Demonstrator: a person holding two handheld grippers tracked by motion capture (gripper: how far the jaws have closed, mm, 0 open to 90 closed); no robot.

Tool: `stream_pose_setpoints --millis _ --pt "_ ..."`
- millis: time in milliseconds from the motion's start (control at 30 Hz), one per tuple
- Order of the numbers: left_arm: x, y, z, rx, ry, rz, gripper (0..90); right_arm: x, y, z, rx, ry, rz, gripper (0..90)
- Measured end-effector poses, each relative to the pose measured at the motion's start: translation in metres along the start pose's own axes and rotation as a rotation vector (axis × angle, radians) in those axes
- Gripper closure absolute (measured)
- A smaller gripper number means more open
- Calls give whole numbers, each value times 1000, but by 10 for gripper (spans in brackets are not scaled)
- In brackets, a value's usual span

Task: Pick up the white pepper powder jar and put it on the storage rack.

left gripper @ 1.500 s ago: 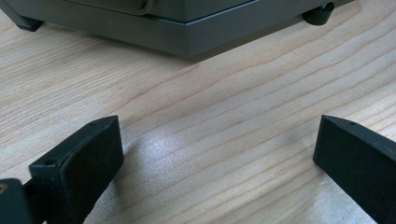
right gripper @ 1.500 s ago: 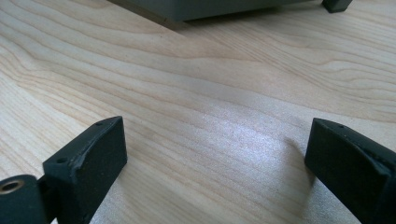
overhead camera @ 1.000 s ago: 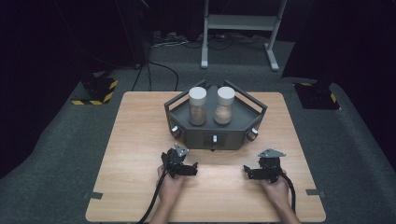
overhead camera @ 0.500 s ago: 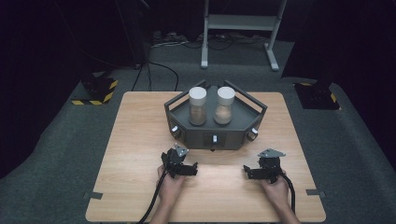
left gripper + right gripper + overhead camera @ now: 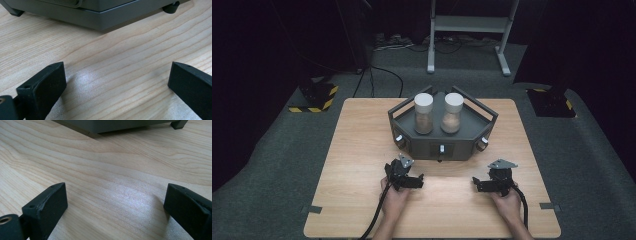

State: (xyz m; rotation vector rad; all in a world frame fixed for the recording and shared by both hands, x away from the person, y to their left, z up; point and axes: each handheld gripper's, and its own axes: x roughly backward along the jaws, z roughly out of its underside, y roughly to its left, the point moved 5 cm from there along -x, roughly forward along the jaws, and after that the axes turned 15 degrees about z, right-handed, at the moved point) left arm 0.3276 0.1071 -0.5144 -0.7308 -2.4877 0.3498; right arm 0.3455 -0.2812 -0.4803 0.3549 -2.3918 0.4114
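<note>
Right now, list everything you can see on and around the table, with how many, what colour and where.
Light wooden table: one, pale wood, centre of the high view.
Dark grey angular tray with knobs: one, at the far middle of the table.
Clear jars with white lids: two, sandy-brown contents, upright side by side in the tray; the second to the right.
Yellow-and-black striped bases: two, on the grey floor by the far corners; the other.
White metal frame: one, on the floor beyond the table.
Left gripper: one, black, jaws open, on the near table.
Right gripper: one, black, jaws open, on the near table.
Hands: two, holding the grippers.
</note>
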Motion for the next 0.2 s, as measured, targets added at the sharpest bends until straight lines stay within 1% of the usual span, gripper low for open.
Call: stream_pose_setpoints --millis 200 --pt "0 0 0 1 0 1 16 0 0 0 0 0 0 44"
